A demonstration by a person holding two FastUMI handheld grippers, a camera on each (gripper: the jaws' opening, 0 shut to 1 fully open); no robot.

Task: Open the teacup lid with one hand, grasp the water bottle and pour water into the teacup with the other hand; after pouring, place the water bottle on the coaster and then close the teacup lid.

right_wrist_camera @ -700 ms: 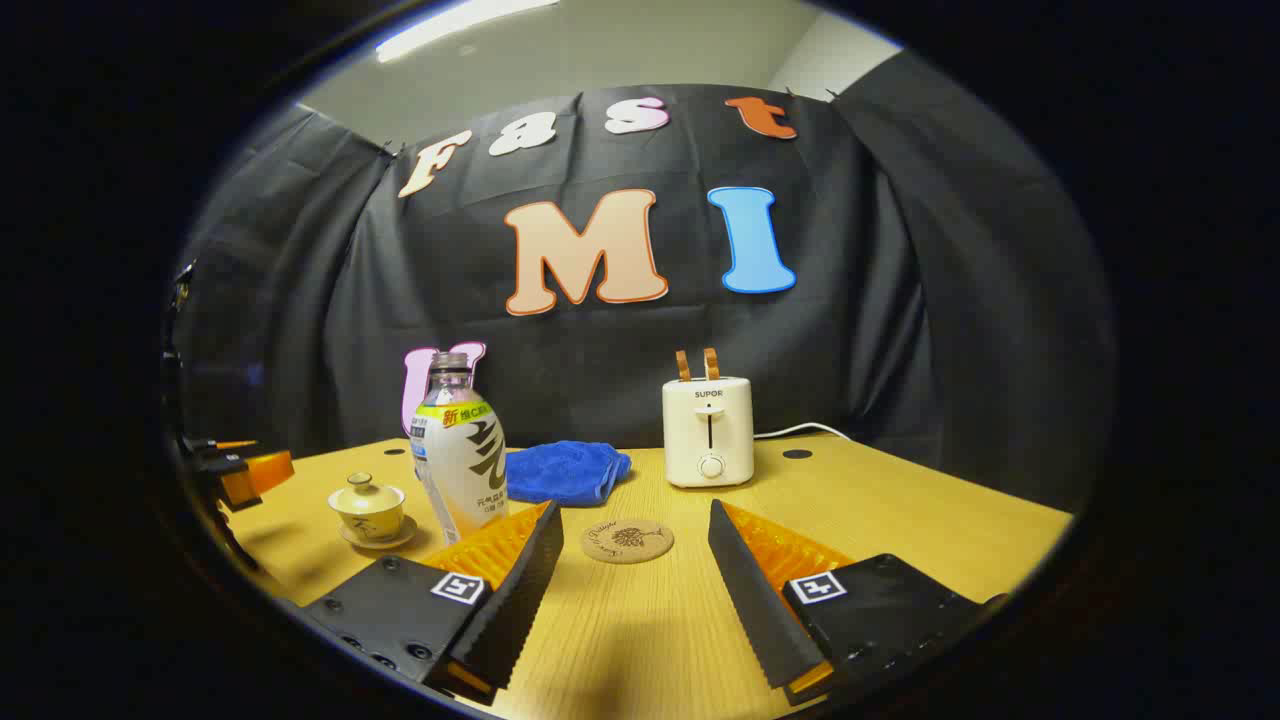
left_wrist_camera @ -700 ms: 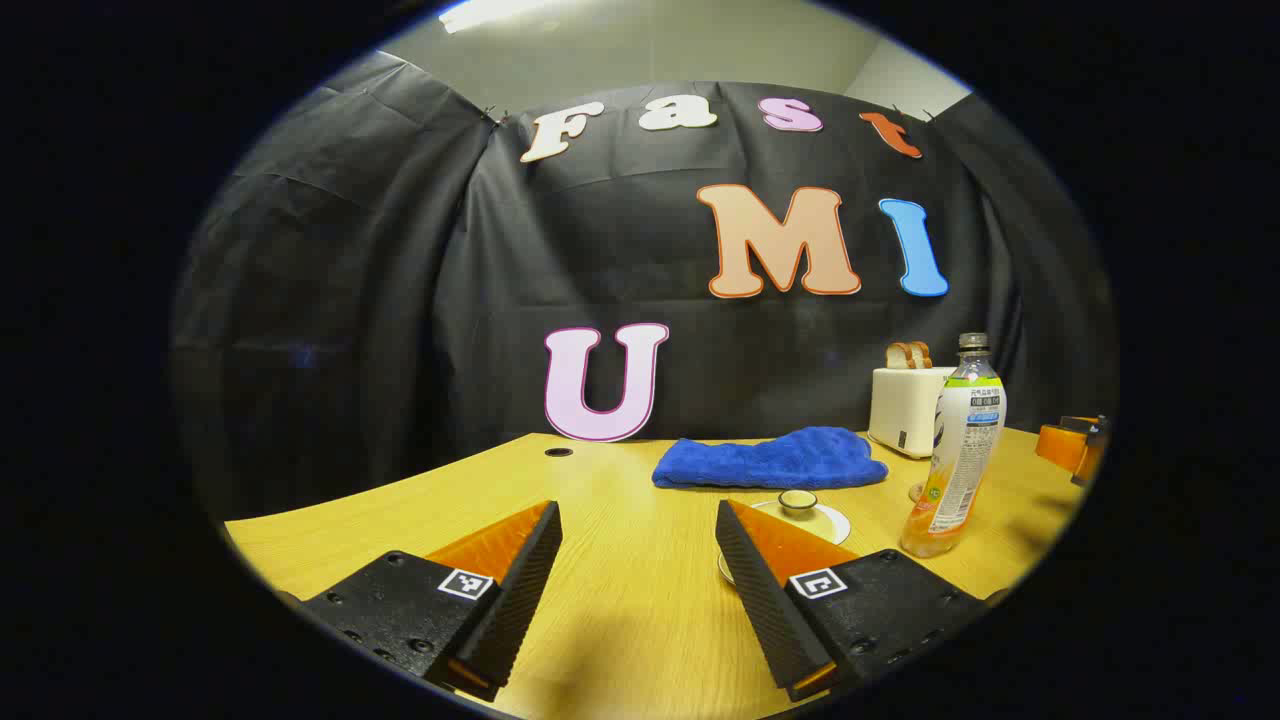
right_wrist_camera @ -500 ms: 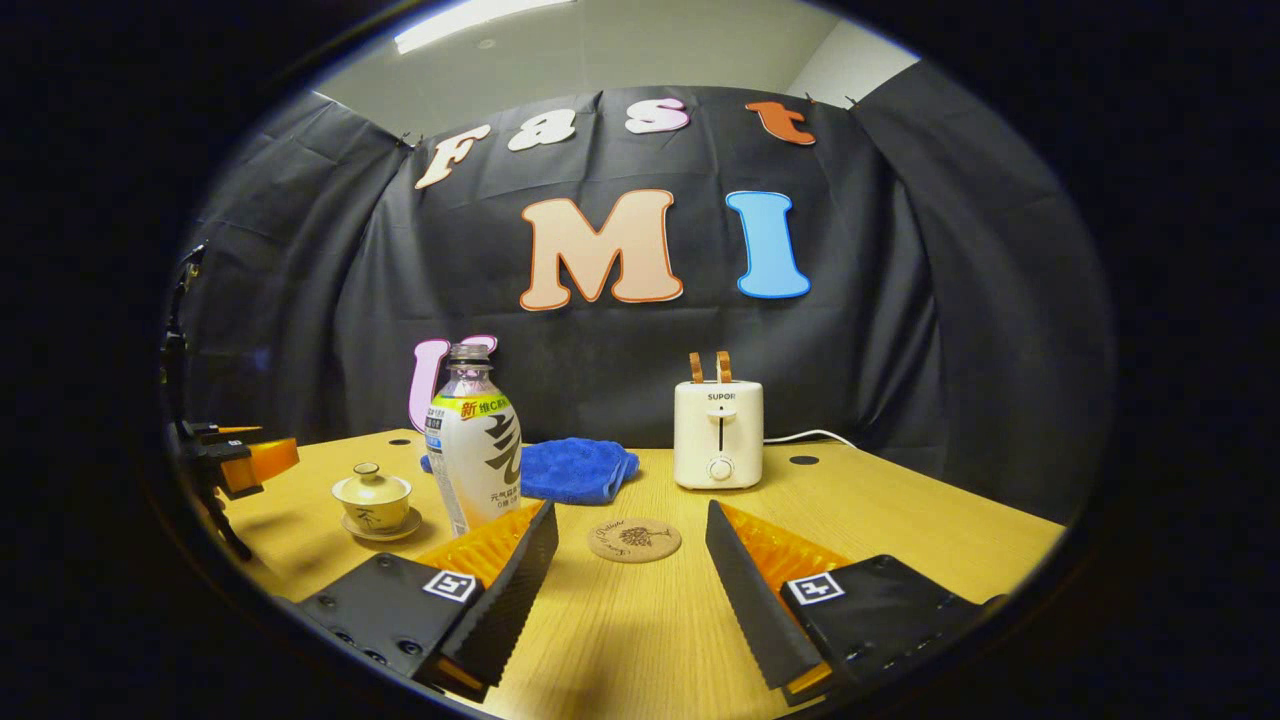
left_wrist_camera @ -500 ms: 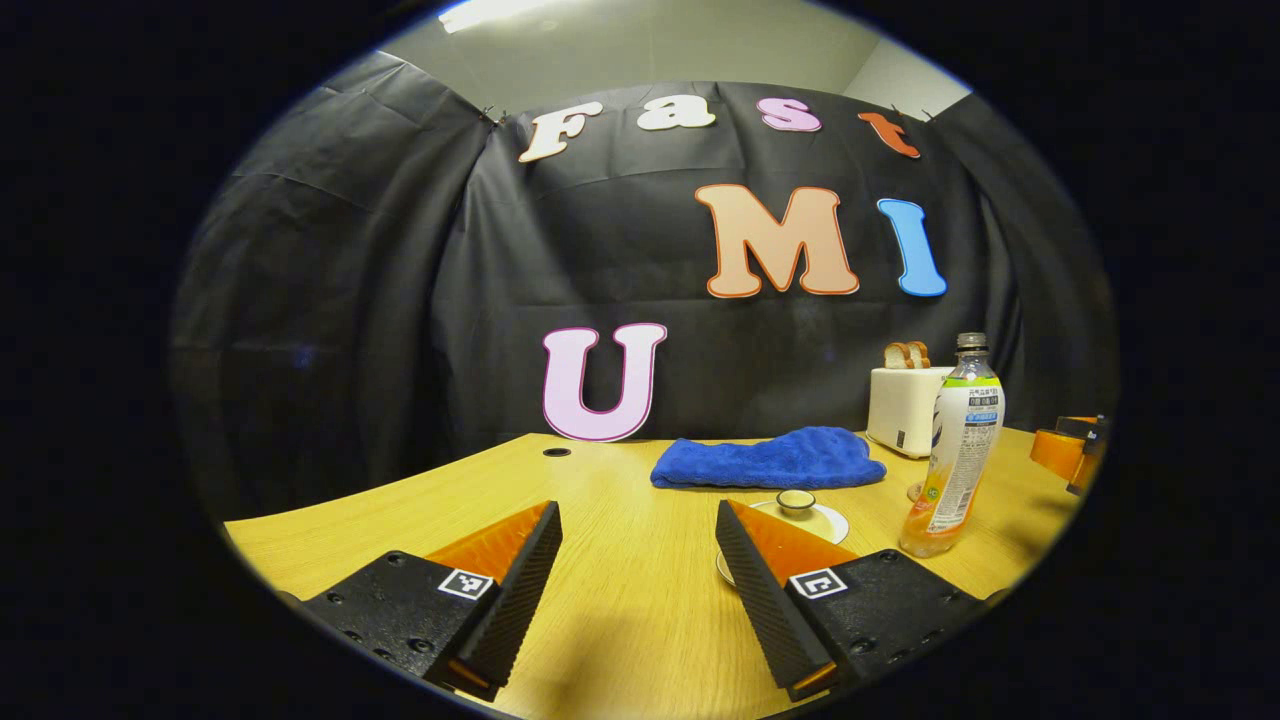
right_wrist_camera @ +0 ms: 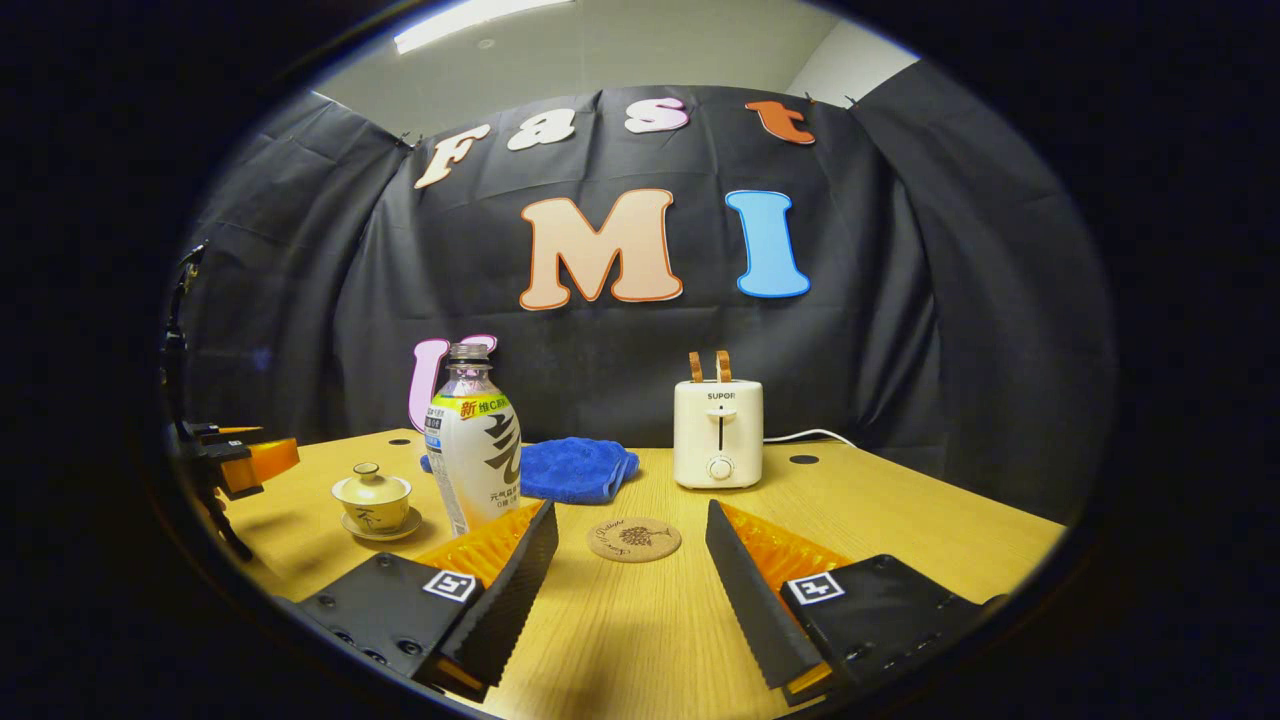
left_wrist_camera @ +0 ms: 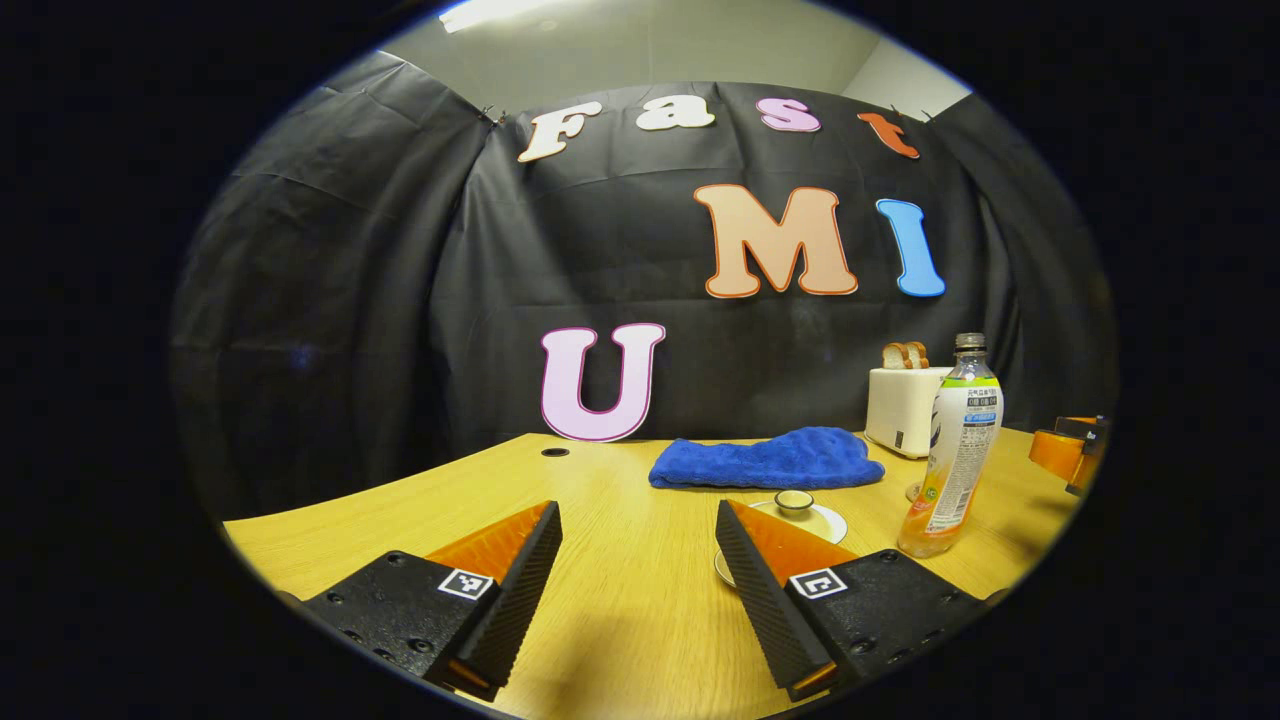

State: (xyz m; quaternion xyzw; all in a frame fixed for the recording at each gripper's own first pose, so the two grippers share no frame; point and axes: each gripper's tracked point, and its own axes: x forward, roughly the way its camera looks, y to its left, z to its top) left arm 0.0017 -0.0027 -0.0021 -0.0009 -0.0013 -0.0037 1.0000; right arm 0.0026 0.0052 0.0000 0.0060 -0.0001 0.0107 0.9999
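The cloth [right_wrist_camera: 575,468] was bright blue and the toaster [right_wrist_camera: 717,433] cream. The table [right_wrist_camera: 900,525] was pale wood-grain; the cup [right_wrist_camera: 372,497] was yellowish with a dark mark.

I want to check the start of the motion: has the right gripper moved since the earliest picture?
Yes. In the right gripper view the toaster and coaster sit slightly further right than earlier, so the right gripper turned a little leftward, toward the water bottle.
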